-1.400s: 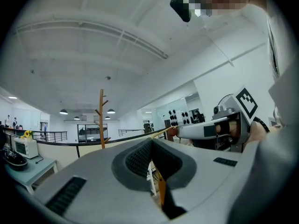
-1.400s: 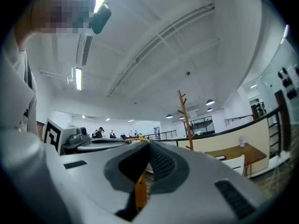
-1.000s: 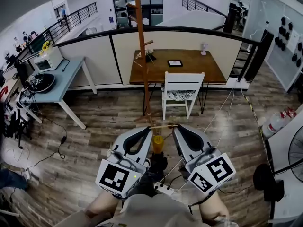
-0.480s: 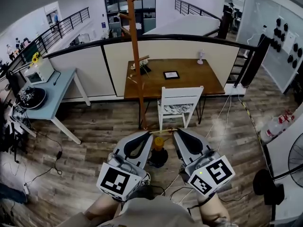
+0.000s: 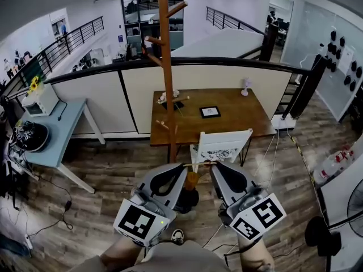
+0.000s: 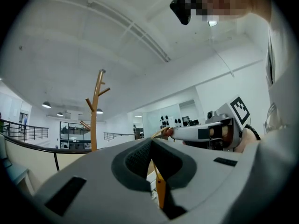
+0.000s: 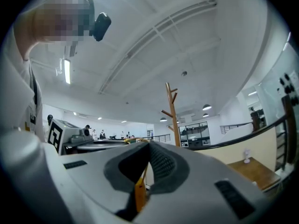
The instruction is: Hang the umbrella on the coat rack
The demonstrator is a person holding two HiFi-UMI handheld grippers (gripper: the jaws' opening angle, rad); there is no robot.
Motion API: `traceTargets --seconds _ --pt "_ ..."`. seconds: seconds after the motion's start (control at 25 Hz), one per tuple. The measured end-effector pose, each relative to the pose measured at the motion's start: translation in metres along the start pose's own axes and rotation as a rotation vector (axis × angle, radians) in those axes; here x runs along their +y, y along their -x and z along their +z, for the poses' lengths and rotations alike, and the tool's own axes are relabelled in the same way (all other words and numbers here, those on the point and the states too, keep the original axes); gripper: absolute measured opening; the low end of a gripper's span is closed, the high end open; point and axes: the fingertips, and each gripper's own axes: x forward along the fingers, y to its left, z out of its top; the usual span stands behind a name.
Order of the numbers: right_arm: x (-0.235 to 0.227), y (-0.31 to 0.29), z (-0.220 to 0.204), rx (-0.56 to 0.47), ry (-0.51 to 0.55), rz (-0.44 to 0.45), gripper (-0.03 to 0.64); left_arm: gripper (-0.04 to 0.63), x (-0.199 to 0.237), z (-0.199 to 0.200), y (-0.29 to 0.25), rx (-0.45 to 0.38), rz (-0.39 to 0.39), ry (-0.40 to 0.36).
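Observation:
The wooden coat rack (image 5: 167, 67) stands in front of the brown table, its pegs angled upward; it also shows in the left gripper view (image 6: 94, 111) and the right gripper view (image 7: 173, 111). The umbrella hangs between my two grippers: an orange handle (image 5: 191, 180) above a black folded canopy (image 5: 187, 200). Its thin cord (image 5: 198, 164) is stretched from my left gripper (image 5: 182, 165) to my right gripper (image 5: 214, 164). Both are shut on it. An orange strip (image 6: 160, 190) sits pinched in the left jaws and another (image 7: 139, 195) in the right jaws.
A brown table (image 5: 227, 115) with a white chair (image 5: 221, 146) stands just right of the rack's base. A pale blue desk (image 5: 62, 132) is at the left. A low wall with a black rail (image 5: 113, 75) runs behind. Cables lie on the wood floor.
The coat rack, table and chair have come closer and lower in the head view. Both grippers keep the same hold on the umbrella's cord.

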Motion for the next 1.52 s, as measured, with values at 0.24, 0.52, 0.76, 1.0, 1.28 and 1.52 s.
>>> traceTargets --seconds 0.24,0.52,0.76,1.0,1.28,1.52 --pt "-0.009 -0.057 0.000 -0.030 -0.007 0.010 0.003 0.000 0.057 -0.003 -0.012 -0.012 -0.004 -0.009" --pt "-0.021 -0.096 0.003 -0.030 -0.027 0.065 0.003 0.000 0.091 -0.003 -0.023 -0.028 0.034 0.038" --pt "-0.044 -0.116 0.003 -0.055 -0.026 0.094 0.003 0.000 0.105 -0.005 -0.044 -0.035 0.047 0.019" --pt "-0.075 -0.137 0.004 -0.063 -0.031 0.158 0.003 0.000 0.120 -0.007 -0.074 -0.030 0.079 0.026" --pt "-0.134 -0.163 0.008 -0.077 -0.055 0.297 0.003 0.000 0.136 -0.011 -0.133 -0.034 0.160 0.027" --pt "-0.180 -0.189 0.003 -0.045 -0.068 0.424 0.003 0.000 0.156 -0.023 -0.179 -0.045 0.279 0.069"
